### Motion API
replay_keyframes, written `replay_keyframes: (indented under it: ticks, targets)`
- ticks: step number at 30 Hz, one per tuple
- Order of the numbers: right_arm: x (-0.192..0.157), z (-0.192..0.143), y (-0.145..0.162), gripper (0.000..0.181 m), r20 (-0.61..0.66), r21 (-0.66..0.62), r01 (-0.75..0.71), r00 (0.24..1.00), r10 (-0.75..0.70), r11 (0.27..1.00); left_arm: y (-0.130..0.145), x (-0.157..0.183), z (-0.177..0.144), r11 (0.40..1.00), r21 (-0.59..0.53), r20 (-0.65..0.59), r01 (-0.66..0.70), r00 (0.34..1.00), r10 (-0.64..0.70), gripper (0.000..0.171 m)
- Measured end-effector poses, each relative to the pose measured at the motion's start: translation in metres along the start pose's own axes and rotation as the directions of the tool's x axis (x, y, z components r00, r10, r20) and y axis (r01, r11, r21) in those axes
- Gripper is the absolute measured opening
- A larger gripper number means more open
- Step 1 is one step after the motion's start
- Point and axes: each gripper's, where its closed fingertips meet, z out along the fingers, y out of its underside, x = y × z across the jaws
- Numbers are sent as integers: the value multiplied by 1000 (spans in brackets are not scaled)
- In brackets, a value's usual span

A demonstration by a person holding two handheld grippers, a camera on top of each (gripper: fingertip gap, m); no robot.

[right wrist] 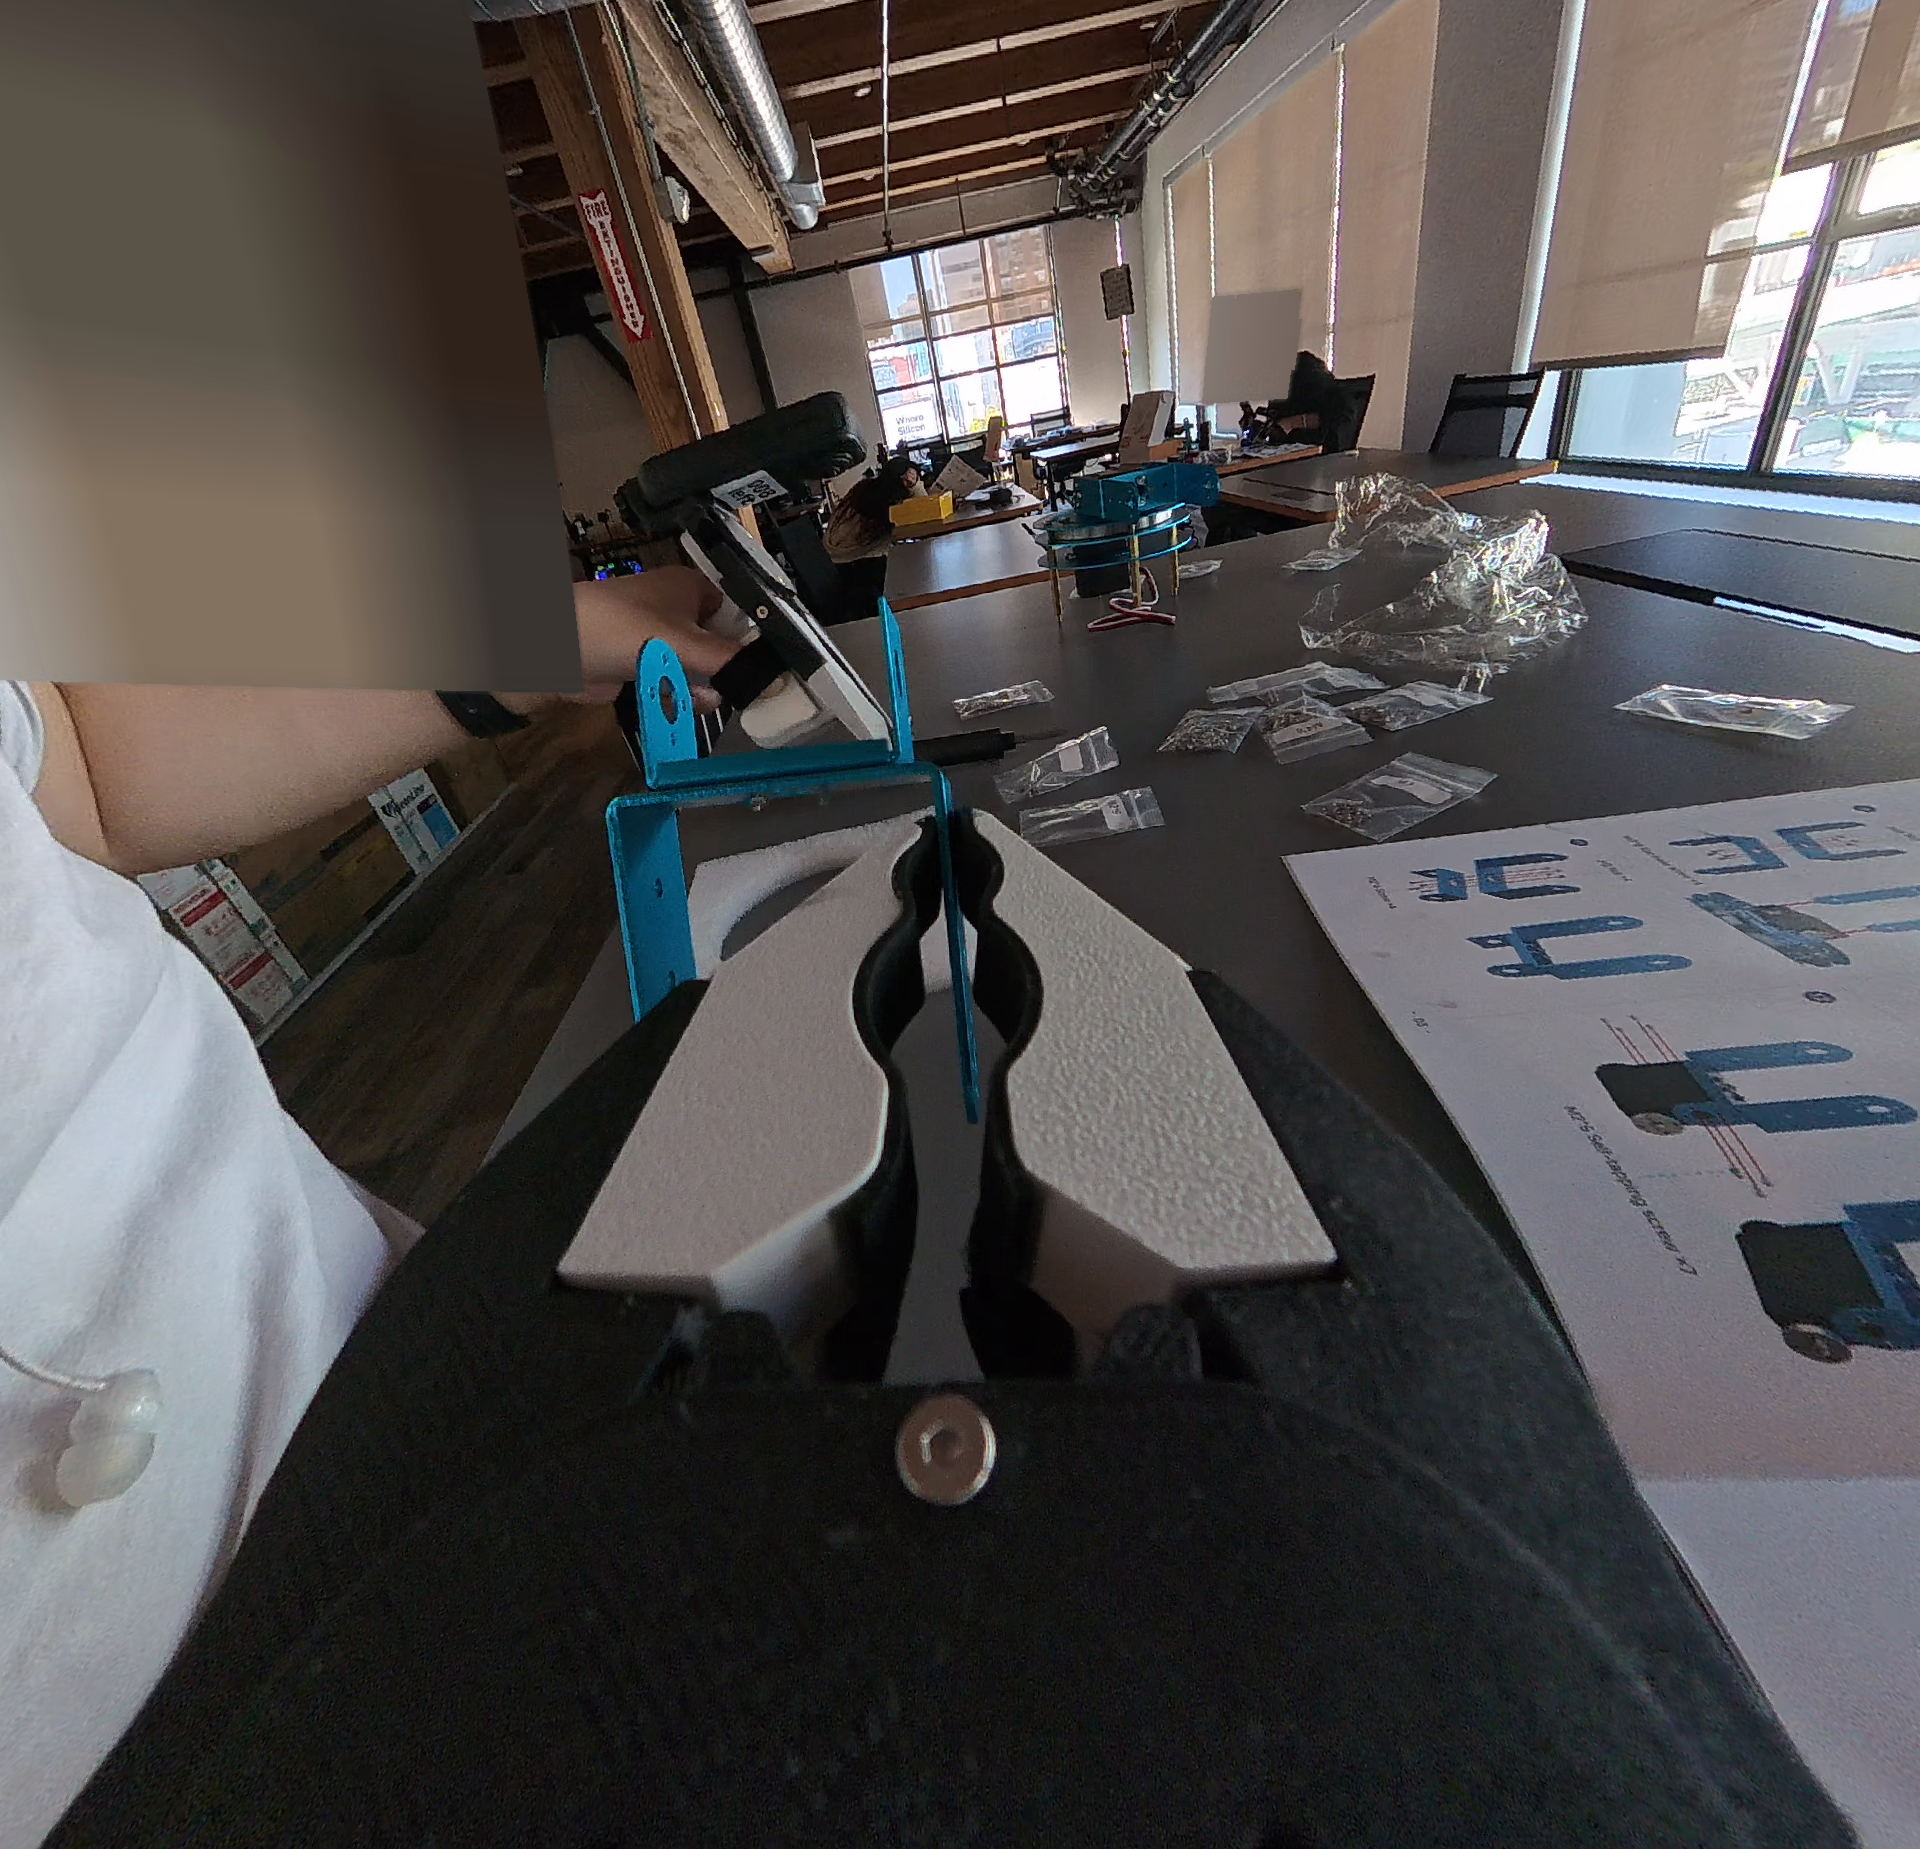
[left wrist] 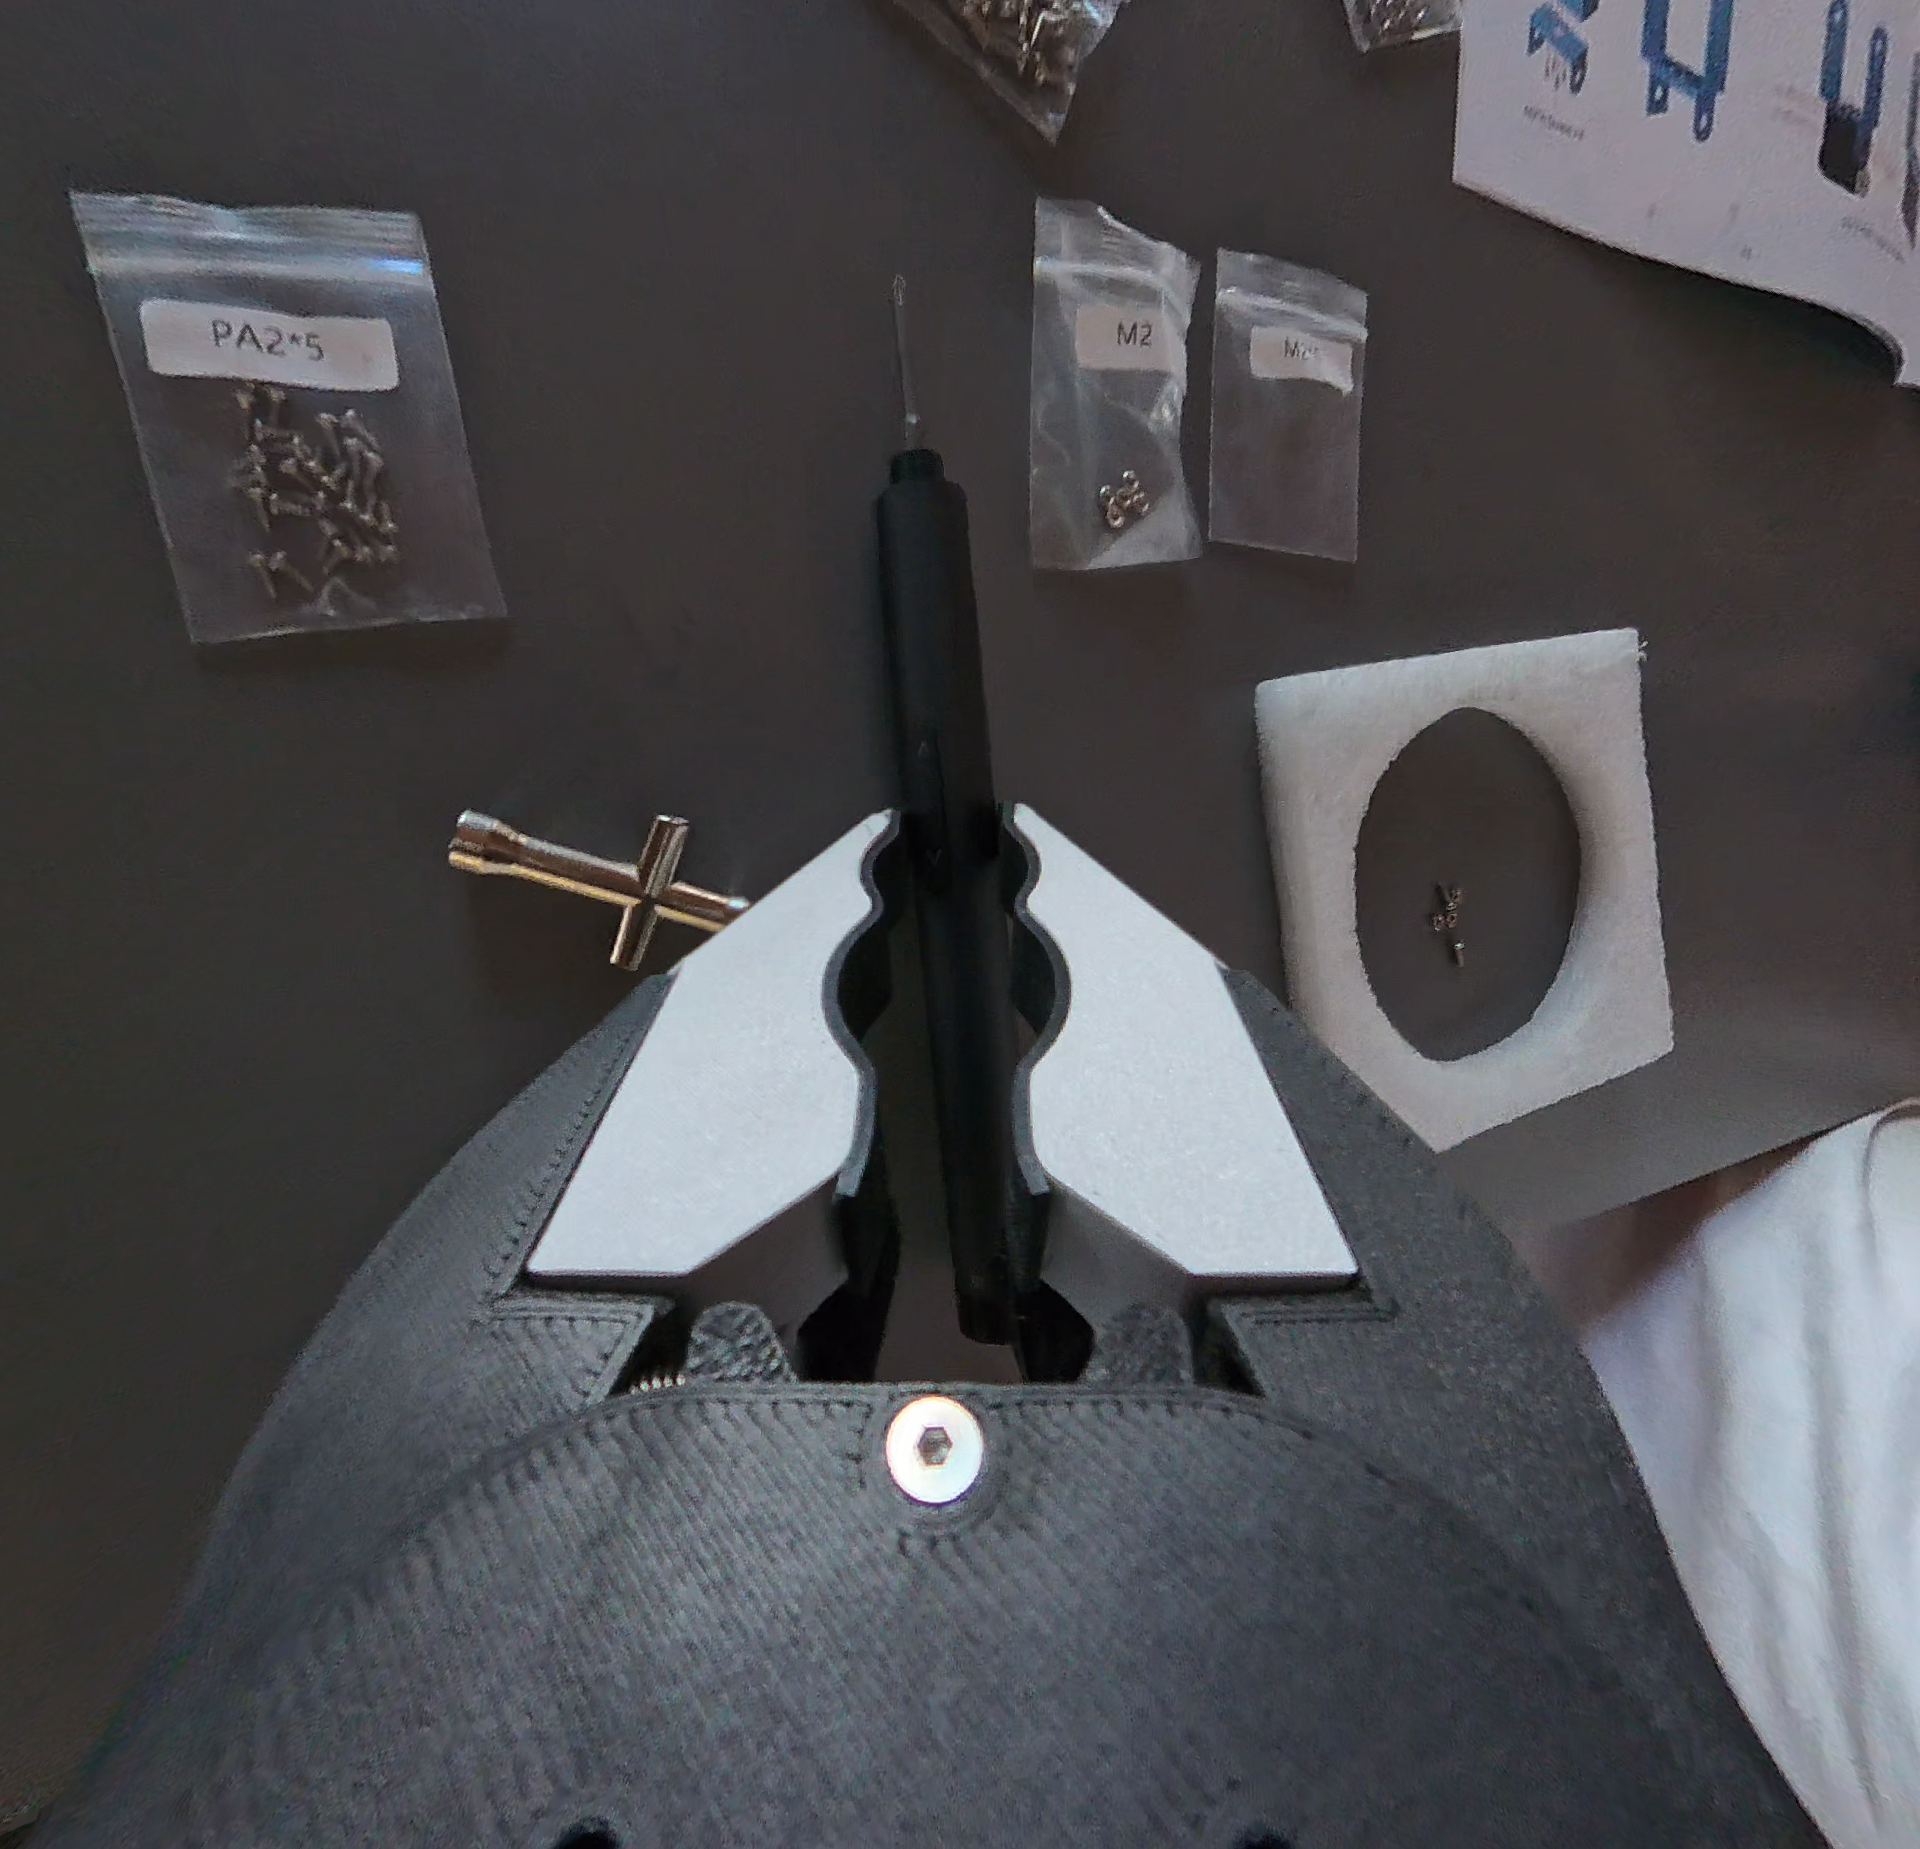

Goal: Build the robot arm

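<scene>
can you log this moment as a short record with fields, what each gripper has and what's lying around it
left gripper: shut on black screwdriver, tip pointing away over the dark table
right gripper: shut on blue metal bracket, held upright
near left: cross-shaped metal wrench; labelled bags of screws; white foam square with small screws in its hole
near right: printed instruction sheet; crumpled clear plastic
far on table: blue round assembly

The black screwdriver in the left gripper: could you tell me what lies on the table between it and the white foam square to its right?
Nothing: the left wrist view shows bare dark table between the black screwdriver, clamped in the left gripper, and the white foam square.
</scene>
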Motion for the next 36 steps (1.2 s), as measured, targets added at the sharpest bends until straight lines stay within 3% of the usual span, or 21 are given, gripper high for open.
replay_keyframes:
  ticks: [6,11,15,19,22,25,30,36]
  targets:
    - [-1,1,2,0,-2,-12,5,1000,-5,1000,-5,6,-2,999,35,-25,-12,1000,13,26]
    - [3,1,8,0,-29,-68,6,1000,-8,998,-22,18,-26,983,181,-14,-25,1000,28,30]
    - [8,1,21,0,-76,-164,-1,997,-11,986,-33,90,-40,930,280,-49,-238,964,261,29]
    - [12,1,33,0,-110,-248,-19,994,-8,969,-21,174,-26,852,270,-174,-448,848,501,29]
    - [12,0,41,0,-115,-299,-22,993,-13,954,-13,215,-15,792,279,-235,-543,761,604,30]
    - [12,-1,49,0,-123,-352,-33,992,-11,935,-12,234,-9,782,299,-308,-547,720,622,30]
    - [13,-4,62,0,-132,-440,-35,991,-26,898,-2,254,-7,833,280,-508,-477,663,550,38]
    - [14,-7,77,1,-129,-538,1,988,-83,843,9,253,9,824,246,-525,-510,645,555,43]
